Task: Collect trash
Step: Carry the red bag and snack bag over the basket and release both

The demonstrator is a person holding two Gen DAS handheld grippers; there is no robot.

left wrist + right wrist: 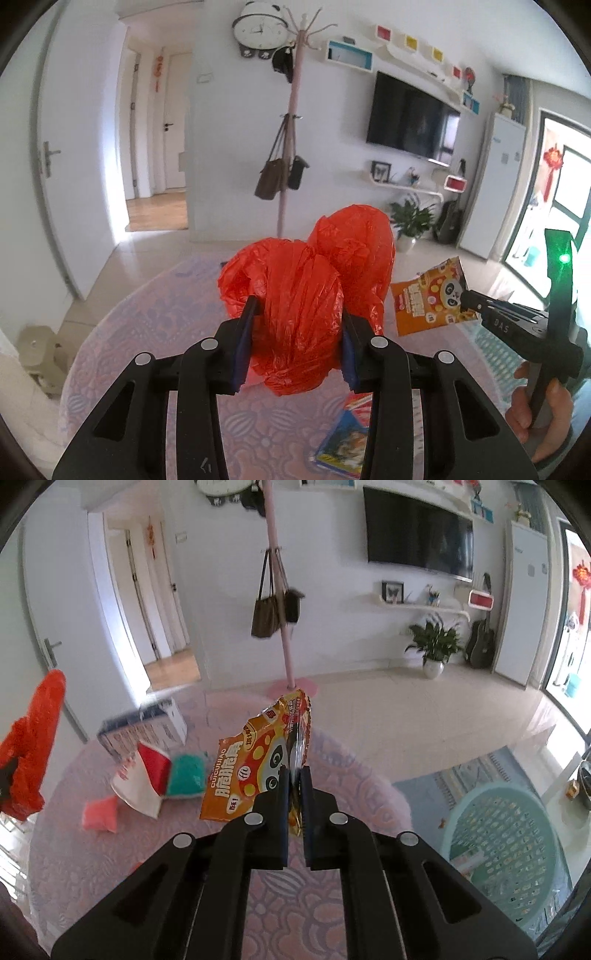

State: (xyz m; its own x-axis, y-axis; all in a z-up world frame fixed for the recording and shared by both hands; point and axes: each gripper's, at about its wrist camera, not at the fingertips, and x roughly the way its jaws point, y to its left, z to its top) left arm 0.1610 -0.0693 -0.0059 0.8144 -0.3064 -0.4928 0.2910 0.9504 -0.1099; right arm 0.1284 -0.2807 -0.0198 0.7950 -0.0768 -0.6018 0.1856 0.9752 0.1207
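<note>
Red plastic bag [295, 314], bunched and clamped between the left gripper [299, 332] pads above the table [147, 314], hangs just left of the orange snack wrapper [428, 295], pinched upright in the closed right gripper [294, 775].

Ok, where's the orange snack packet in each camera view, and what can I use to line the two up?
Left wrist: snack packet at right of centre, pinched by the right gripper.
Right wrist: snack packet at centre, between the right gripper pads.
Shared landmark: the pink coat stand.
</note>
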